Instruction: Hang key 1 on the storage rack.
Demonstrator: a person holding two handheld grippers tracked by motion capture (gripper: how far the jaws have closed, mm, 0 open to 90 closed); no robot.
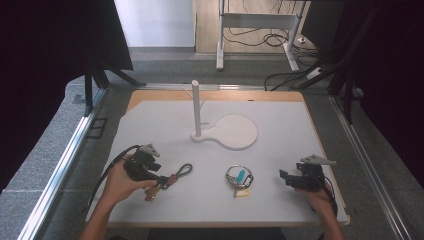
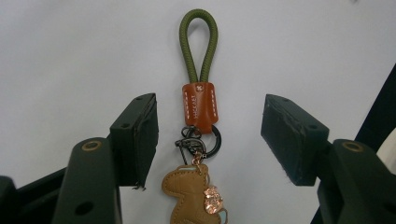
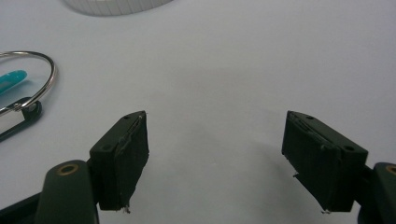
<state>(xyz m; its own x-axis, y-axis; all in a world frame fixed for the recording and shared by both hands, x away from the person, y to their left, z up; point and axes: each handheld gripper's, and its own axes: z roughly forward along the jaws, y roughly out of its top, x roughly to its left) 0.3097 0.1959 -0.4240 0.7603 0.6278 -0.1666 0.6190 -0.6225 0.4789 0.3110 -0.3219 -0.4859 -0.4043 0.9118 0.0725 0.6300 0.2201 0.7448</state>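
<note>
A keychain with a green cord loop (image 2: 198,44), an orange leather tab (image 2: 200,106), a dark ring and a tan leather charm (image 2: 191,196) lies flat on the white board (image 1: 150,125). My left gripper (image 2: 209,135) is open, its jaws on either side of the tab and ring without touching them. In the high view the same keychain (image 1: 177,174) lies just right of the left gripper (image 1: 161,181). A second keychain (image 1: 239,178) with a metal ring (image 3: 32,79) and a teal piece lies mid-board. My right gripper (image 3: 215,158) is open over bare board, to the right of that ring.
A white stand with an upright post (image 1: 196,107) and a round base (image 1: 235,131) sits at the board's middle back. Metal rails run along both sides of the table. A desk frame and cables stand on the floor beyond.
</note>
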